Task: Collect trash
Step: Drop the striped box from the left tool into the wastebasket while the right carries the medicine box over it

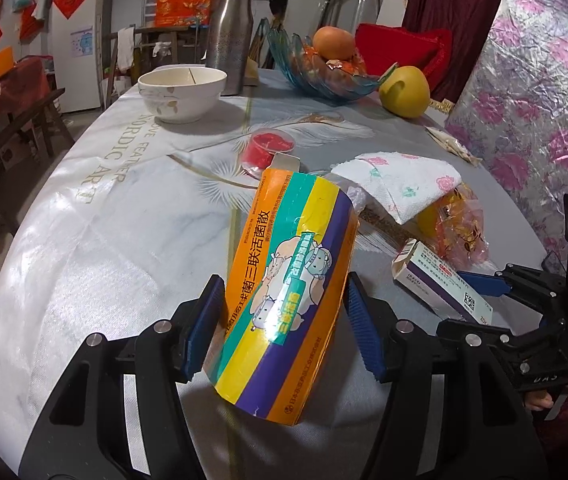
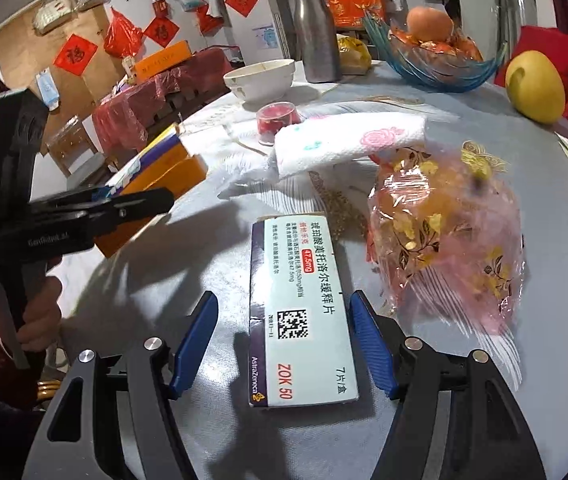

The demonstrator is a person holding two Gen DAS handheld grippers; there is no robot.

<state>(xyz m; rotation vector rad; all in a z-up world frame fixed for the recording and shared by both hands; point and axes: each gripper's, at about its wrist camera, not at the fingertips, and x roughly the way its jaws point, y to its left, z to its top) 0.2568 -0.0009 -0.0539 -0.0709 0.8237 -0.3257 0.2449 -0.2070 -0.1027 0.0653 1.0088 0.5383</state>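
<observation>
So rn our left gripper [image 1: 284, 312] is clenched on the striped box [image 1: 287, 280], the orange/teal/yellow/purple one. Both blue pads press its sides and the card bows out between them. Box is lifted off the table [image 1: 104, 220], tilted, its open flap pointing away from us. From the right cam we see the same box [image 2: 156, 168] out at the left, w/ the left gripper [image 2: 140, 200] side-on and a hand [image 2: 40, 312] on its handle.

Our right gripper [image 2: 284, 344] is released: jaws stand apart either side of the white box [image 2: 303, 316], w/ gaps between pads and card on both sides. That box lies flat on the table, label up, QR code facing us. In the left cam it's the white box [image 1: 439, 284] at the right w/ the right gripper [image 1: 483, 284] over it.

Other trash on the table: a crinkly pink wrapper [image 2: 447, 236] just beside the white box, a folded floral tissue [image 2: 347, 140] behind it, and a small red cup [image 2: 278, 116] further back.

Not trash afaict: bowl [image 1: 182, 92], steel flask [image 1: 230, 32], glass fruit dish [image 1: 319, 72] w/ an orange, and a yellow fruit [image 1: 403, 90] next to it.
</observation>
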